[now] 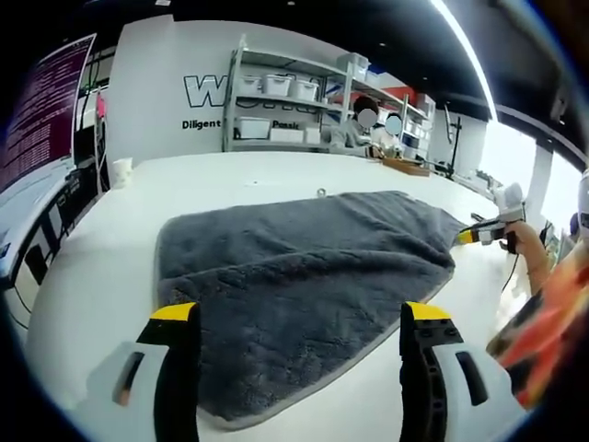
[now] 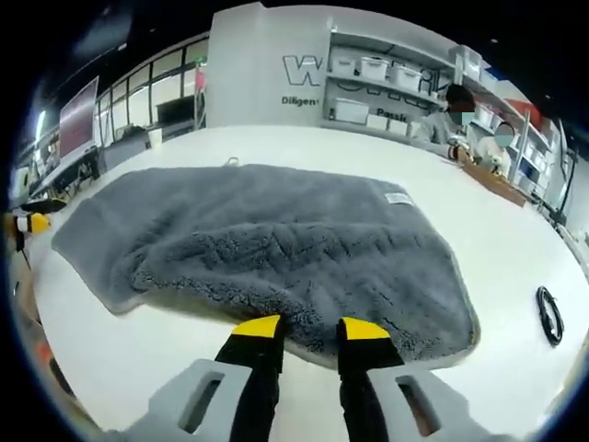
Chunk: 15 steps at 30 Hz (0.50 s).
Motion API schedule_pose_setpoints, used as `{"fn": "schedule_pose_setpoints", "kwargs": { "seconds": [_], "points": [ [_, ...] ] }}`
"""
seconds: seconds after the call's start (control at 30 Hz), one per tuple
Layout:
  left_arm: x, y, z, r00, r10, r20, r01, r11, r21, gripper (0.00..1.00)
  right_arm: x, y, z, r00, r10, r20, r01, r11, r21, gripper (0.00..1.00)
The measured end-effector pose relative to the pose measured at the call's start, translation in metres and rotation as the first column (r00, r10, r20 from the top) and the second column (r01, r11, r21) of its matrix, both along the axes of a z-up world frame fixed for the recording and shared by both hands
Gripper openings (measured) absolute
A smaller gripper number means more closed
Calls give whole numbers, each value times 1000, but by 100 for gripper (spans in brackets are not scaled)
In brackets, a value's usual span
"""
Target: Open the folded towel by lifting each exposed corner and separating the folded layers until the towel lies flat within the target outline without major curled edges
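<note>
A: Quick one. Grey towel (image 1: pixel 304 276) fills the middle of the left gripper view, lying on the white table (image 1: pixel 101 276), folded layer on top with a diagonal edge running from left centre down to lower right.

B: Left gripper (image 1: pixel 304 318)?

A: Jaws spread wide at the bottom of the frame, nothing between them, hovering over the near hem. Right gripper (image 2: pixel 308 327) in its own view: yellow tips close together, right at the fluffy near edge of the towel (image 2: pixel 276 249). Can't tell if it has pinched pile or is just touching it.

B: Risks?

A: Main one, I'd say: if the right tips catch both layers instead of the top one, lifting drags the whole towel across the table rather than unfolding it. Thick pile hides the layer seam there.

B: And the left?

A: Open that wide over a flat hem, it could push the fabric and bunch it, leaving a curled edge. No target outline visible in either view, so placement can't be checked.

B: Anything else nearby?

A: Black cable loop (image 2: pixel 549 316) at the right of the right gripper view, apart from the towel; a sweeping corner might reach it. People sit by the shelves (image 1: pixel 276 101) in the upper middle, well apart.
</note>
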<state>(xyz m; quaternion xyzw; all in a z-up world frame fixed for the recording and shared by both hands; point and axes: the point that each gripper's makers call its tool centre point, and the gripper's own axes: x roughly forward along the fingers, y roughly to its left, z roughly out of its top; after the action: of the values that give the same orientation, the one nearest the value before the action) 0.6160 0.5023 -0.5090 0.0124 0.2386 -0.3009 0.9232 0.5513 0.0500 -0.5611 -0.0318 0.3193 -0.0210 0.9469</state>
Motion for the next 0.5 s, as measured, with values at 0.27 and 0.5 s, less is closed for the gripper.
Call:
{"fn": "schedule_pose_setpoints", "kwargs": {
  "seconds": [0.27, 0.5],
  "points": [
    [0, 2, -1, 1000, 10, -4, -10, 1000, 4, 88, -2, 0, -1, 1000, 22, -9, -22, 1000, 13, 12],
    [1, 2, -1, 1000, 9, -7, -9, 1000, 8, 88, -14, -5, -1, 998, 56, -37, -56, 998, 0, 12]
  ]
}}
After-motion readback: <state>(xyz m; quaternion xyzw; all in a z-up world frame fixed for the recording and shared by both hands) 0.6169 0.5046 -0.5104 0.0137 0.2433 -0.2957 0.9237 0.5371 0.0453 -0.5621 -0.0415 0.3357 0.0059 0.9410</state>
